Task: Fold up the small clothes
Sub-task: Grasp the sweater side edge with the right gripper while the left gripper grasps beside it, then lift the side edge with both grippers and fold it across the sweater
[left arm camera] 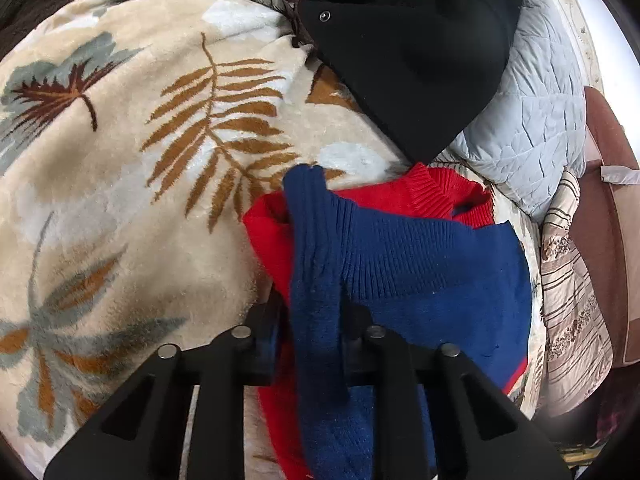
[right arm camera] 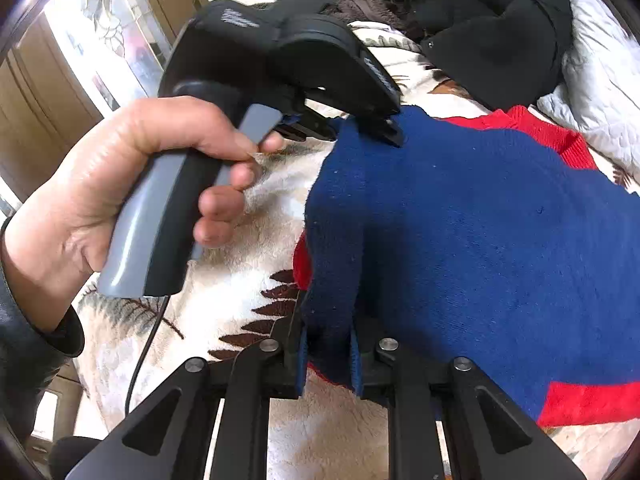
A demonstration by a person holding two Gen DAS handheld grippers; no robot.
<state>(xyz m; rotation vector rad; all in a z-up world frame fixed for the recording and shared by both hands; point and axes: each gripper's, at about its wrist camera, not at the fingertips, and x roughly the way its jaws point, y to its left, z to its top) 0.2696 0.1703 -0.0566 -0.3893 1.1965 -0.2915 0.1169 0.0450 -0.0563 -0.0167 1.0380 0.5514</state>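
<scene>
You are working over a bed covered by a cream leaf-print blanket (left arm camera: 132,184). A grey quilted pillow (left arm camera: 532,120) lies at its far side, a brown upholstered seat (left arm camera: 608,208) beyond. Daylight enters through a patterned window (right arm camera: 108,28) beside wooden panelling (right arm camera: 36,92).

Home bedrm: bed w/ leaf-print blanket (left arm camera: 120,200), quilted pillow (left arm camera: 532,120).

Fingertips of the left hand-held gripper (left arm camera: 316,320) and right hand-held gripper (right arm camera: 329,354) are concealed by the blue-and-red sweater (left arm camera: 400,264); its lower part is cut off by the frame edge.
</scene>
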